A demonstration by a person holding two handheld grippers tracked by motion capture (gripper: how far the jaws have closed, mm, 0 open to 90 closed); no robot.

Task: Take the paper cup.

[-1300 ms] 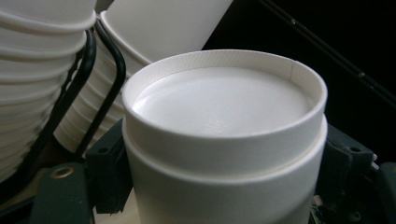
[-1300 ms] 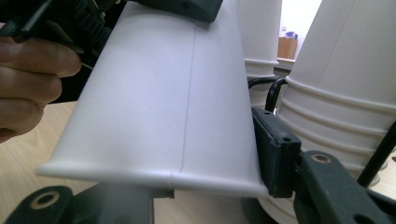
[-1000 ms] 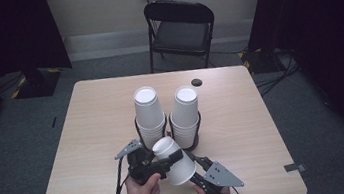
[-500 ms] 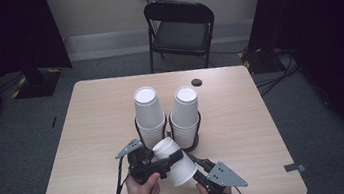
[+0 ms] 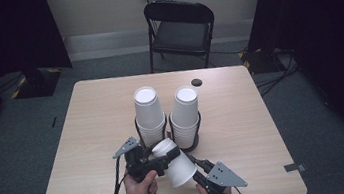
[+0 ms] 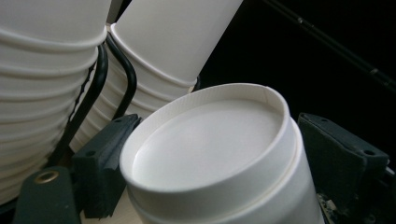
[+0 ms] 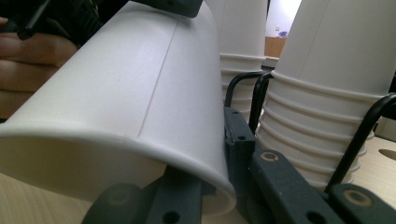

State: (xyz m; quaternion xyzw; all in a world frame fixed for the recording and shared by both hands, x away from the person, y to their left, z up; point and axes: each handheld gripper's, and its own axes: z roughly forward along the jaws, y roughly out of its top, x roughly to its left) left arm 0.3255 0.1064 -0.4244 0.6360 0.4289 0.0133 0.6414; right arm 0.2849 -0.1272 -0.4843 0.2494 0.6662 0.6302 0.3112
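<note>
Behind the wooden table [image 5: 89,138] stands one chair [image 5: 179,30]. Two cup stacks [image 5: 149,112] sit in wire holders. Right gripper [image 5: 195,172] clamps one loose paper cup [image 5: 176,164]; left gripper [image 5: 160,156], jaws loosened, brackets its base without pressing.

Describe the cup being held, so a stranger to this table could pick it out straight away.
On the wooden table, two stacks of white cups stand upside down in black wire holders near the middle. Just in front of them, toward the person, a single white cup lies tilted on its side between both grippers, the one cup outside the stacks.

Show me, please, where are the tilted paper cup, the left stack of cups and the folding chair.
tilted paper cup [image 5: 178,166], high view, on its side wall
left stack of cups [image 5: 145,96], high view, on its top
folding chair [image 5: 181,34], high view, on its seat
</note>
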